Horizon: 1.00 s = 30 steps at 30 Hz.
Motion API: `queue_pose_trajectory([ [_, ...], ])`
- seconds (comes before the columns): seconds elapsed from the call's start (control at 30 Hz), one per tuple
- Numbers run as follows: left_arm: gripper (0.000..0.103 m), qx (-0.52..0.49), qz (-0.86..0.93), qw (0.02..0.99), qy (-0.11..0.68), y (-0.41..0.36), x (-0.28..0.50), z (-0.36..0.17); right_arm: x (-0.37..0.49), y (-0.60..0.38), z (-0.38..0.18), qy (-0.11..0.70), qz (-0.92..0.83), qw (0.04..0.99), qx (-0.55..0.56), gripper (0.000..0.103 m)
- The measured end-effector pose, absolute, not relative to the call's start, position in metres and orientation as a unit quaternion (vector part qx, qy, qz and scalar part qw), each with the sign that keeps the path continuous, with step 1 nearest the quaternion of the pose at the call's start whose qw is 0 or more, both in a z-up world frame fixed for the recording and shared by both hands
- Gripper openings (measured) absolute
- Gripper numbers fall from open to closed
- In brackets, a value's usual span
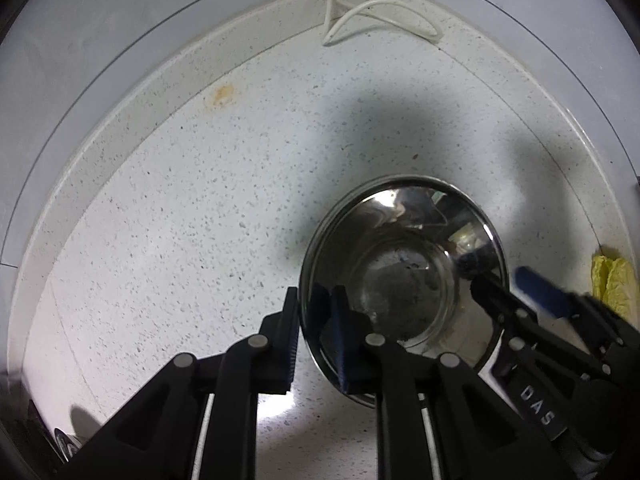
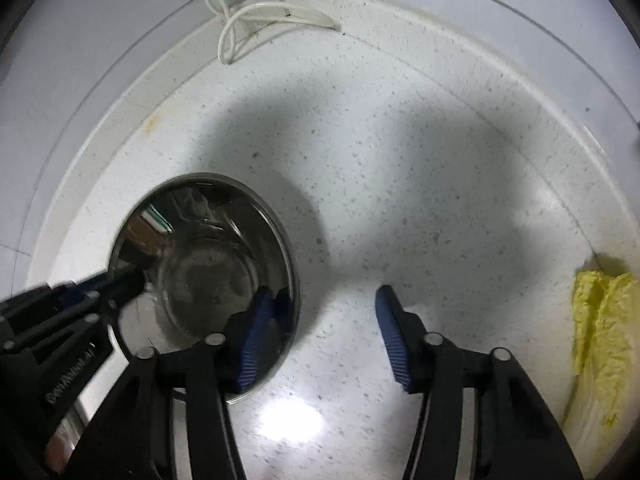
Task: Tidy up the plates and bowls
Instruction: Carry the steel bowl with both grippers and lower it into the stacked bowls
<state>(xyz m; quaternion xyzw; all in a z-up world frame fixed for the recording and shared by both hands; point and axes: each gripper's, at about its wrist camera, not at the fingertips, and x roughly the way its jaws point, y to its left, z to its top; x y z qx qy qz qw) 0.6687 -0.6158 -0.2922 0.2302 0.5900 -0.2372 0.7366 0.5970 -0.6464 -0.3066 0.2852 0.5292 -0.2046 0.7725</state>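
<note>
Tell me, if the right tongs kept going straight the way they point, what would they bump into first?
Probably the rim of the steel bowl. One finger of the right tongs sits inside it and the other outside, so the rim lies between them. The speckled countertop comes next. Depth is hard to judge here.

A shiny steel bowl sits on the speckled white counter at about nine o'clock. The right gripper points down with its jaws apart — one blue pad inside the bowl's rim, the other outside over bare counter. The left gripper reaches the bowl's opposite edge. Yellow cloth lies at four o'clock — a white cord at twelve.
</note>
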Motion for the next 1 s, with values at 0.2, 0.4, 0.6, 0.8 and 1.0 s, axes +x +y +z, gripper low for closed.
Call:
queue_pose_trajectory([
  [0.2, 0.014, 0.23, -0.235, 0.736, 0.592, -0.609, 0.667, -0.292, 0.604, -0.635, -0.303, 0.527, -0.184, 0.772, 0.303, 0.012],
  [0.4, 0.015, 0.228, -0.235, 0.743, 0.584, -0.593, 0.662, -0.275, 0.604, -0.617, -0.29, 0.531, -0.185, 0.78, 0.276, 0.012],
  [0.6, 0.016, 0.217, -0.228, 0.765, 0.562, -0.551, 0.655, -0.233, 0.604, -0.584, -0.251, 0.518, -0.185, 0.797, 0.248, 0.012],
  [0.8, 0.016, 0.188, -0.199, 0.787, 0.553, -0.46, 0.65, -0.197, 0.61, -0.506, -0.21, 0.511, -0.164, 0.818, 0.206, 0.012],
  [1.0, 0.017, 0.145, -0.148, 0.809, 0.551, -0.326, 0.645, -0.168, 0.623, -0.391, -0.182, 0.511, -0.118, 0.837, 0.157, 0.012],
])
